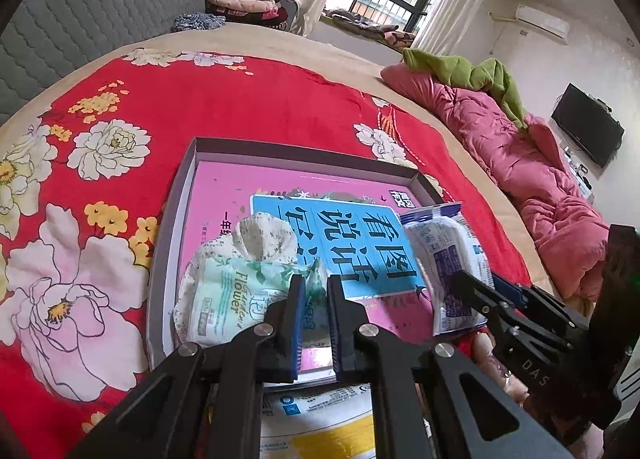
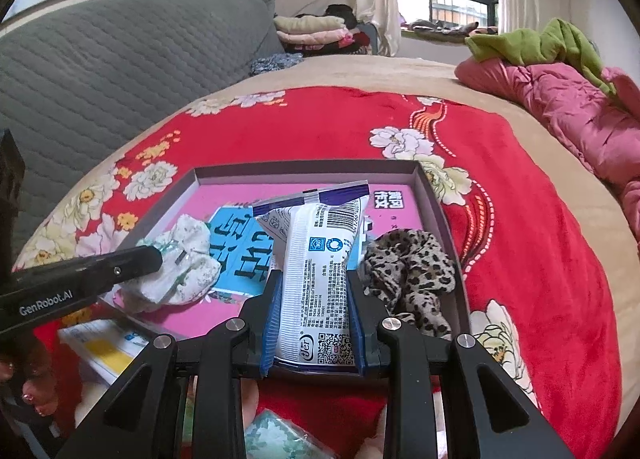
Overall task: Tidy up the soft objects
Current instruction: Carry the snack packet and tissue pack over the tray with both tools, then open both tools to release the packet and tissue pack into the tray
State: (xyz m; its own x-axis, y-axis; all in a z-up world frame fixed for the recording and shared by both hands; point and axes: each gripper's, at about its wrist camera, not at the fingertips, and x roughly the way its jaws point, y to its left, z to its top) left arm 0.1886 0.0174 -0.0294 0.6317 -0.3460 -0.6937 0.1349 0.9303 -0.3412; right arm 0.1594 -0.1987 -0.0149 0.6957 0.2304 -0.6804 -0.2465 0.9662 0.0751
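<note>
Right wrist view: right gripper (image 2: 314,313) clamps the white pack (image 2: 320,271); left gripper (image 1: 311,313) pinches the green-print pack (image 1: 236,291).

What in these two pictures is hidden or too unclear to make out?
- Left wrist view: the left gripper covers part of the green floral pack.
- Right wrist view: small print on the white-and-blue packet is unreadable.
- The leopard-print cloth shows only in the right wrist view.

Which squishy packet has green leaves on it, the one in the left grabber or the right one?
The left gripper pinches the tissue pack printed with green leaves and "Flower". The right gripper holds a white-and-blue packet with a barcode.
</note>
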